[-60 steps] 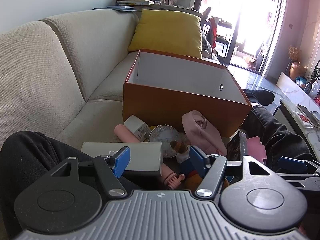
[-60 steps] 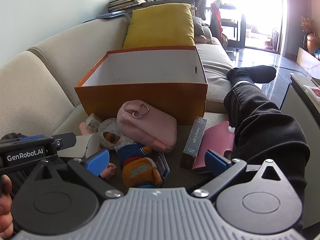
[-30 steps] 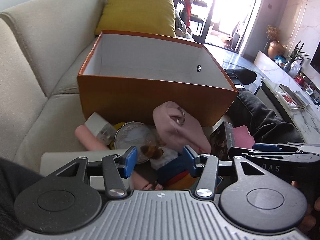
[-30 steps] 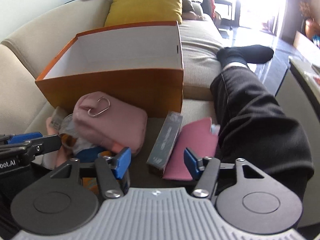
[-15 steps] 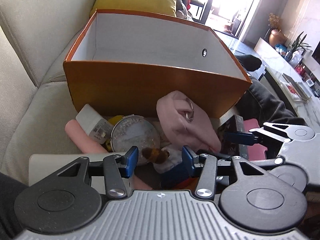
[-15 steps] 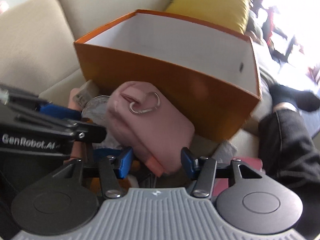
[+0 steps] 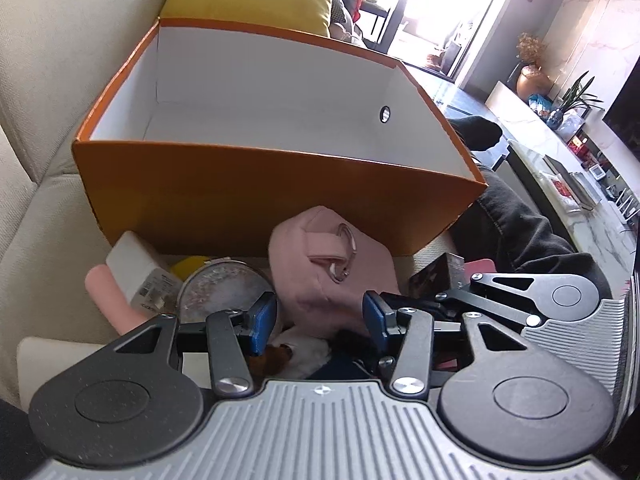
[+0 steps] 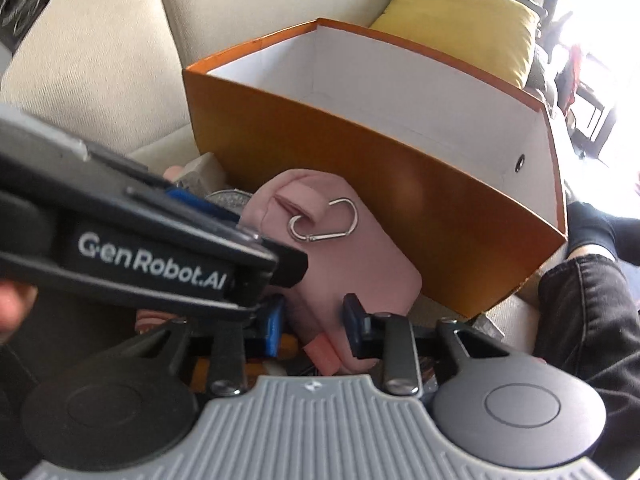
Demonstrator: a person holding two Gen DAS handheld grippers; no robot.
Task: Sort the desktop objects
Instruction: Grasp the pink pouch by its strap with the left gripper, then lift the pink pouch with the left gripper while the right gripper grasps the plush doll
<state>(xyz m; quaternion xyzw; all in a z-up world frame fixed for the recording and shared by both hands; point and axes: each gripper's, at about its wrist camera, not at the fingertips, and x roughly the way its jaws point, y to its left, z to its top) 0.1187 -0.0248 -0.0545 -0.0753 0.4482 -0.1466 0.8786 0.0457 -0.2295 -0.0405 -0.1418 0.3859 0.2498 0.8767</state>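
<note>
Right wrist view first: nearest the lens, the right gripper is seen with its blue pads set on either side of the lower end of the pink pouch, the jaws narrowed about the fabric; whether they are yet pressed firmly cannot be told. The left gripper is held spread and empty just over the same pouch, nothing being gripped between its pads. Around the pouch a heap is left unsorted on the sofa: a round silver tin, a white adapter, a pink tube, a dark slim carton and a plush toy, mostly hidden. Beyond them the orange box stands open, and no item can be seen inside it. The sorting is therefore judged barely begun, with every visible object left to be moved.
</note>
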